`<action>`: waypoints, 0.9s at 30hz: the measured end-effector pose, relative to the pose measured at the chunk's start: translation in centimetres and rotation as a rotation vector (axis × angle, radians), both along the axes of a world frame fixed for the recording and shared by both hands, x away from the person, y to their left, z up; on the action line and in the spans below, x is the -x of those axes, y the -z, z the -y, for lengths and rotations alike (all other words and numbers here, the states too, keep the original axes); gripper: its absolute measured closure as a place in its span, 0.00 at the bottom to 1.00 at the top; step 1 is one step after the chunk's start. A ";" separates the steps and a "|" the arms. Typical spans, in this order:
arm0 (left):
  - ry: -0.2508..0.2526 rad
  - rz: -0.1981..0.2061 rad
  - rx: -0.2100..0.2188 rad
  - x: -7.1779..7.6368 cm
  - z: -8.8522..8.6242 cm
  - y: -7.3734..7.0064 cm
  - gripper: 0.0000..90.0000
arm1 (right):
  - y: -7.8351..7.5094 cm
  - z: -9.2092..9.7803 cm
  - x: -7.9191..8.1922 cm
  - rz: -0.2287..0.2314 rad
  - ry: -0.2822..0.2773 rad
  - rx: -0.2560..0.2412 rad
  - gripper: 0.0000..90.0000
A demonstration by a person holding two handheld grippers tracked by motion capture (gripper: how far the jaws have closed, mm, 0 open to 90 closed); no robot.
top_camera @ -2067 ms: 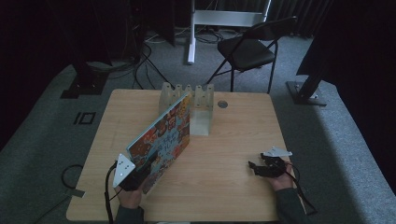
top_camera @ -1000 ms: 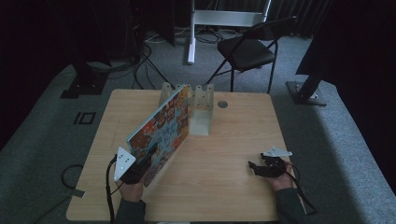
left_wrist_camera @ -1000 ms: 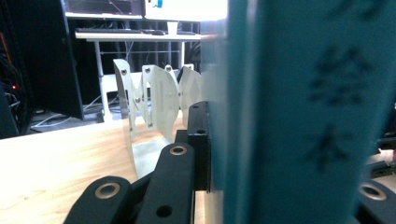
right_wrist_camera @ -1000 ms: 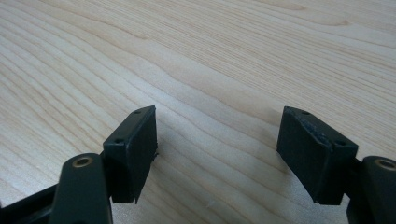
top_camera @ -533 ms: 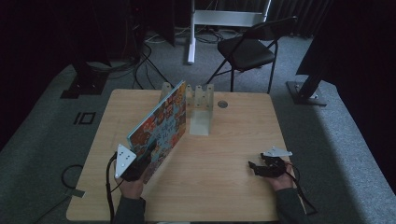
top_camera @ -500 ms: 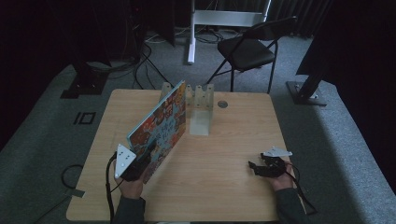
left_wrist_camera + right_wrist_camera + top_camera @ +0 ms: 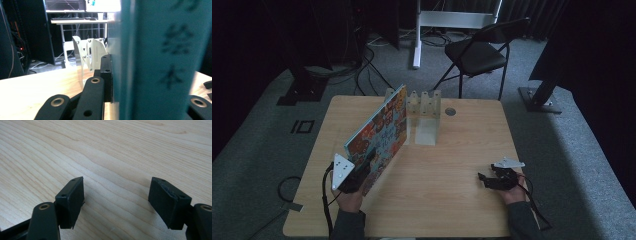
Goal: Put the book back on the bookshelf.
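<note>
Standing on edge on the counter (image 7: 452,160), a picture book (image 7: 379,135) runs from the left hand-held gripper (image 7: 357,177) at its near end toward a white rack (image 7: 422,102) at the far side. The book is upright with a slight tilt, its colourful cover facing right in the high view. Its far top corner lies just beside the rack's left uprights; whether they touch cannot be told.

The left hand-held gripper is clamped on the book's near edge. In the left gripper view, a black jaw presses flat against the book (image 7: 155,60), whose teal spine carries dark printed characters, blurred at close range. The rack (image 7: 88,53) shows beyond it, with several curved white dividers.

The right hand-held gripper (image 7: 489,180) rests near the counter's right front corner, well apart from the book. Its jaws are spread wide with nothing between them; the right gripper view shows bare wood grain (image 7: 112,150) between the two black pads.

A small round grey disc (image 7: 450,111) sits in the counter just right of the rack. A black folding chair (image 7: 477,52) stands on the carpet beyond the counter.
</note>
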State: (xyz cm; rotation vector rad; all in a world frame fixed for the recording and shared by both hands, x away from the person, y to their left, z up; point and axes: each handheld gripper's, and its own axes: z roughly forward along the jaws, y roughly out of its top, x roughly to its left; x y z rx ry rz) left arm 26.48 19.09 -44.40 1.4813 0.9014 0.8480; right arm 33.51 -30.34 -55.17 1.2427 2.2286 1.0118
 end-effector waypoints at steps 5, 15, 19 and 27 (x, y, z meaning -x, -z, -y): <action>-0.013 0.001 0.004 -0.1 -0.2 0.0 0.90 | 0.0 0.0 0.0 0.000 0.000 0.000 0.31; -0.035 -0.002 0.002 -0.6 0.1 0.0 0.90 | 0.0 0.0 0.0 0.000 0.000 -0.001 0.31; -0.046 -0.005 -0.008 -0.7 0.4 0.2 0.90 | 0.0 0.0 0.0 -0.001 0.000 -0.001 0.31; -0.061 -0.013 -0.011 -1.3 0.8 0.5 0.90 | 0.0 0.0 0.0 -0.001 0.000 -0.001 0.31</action>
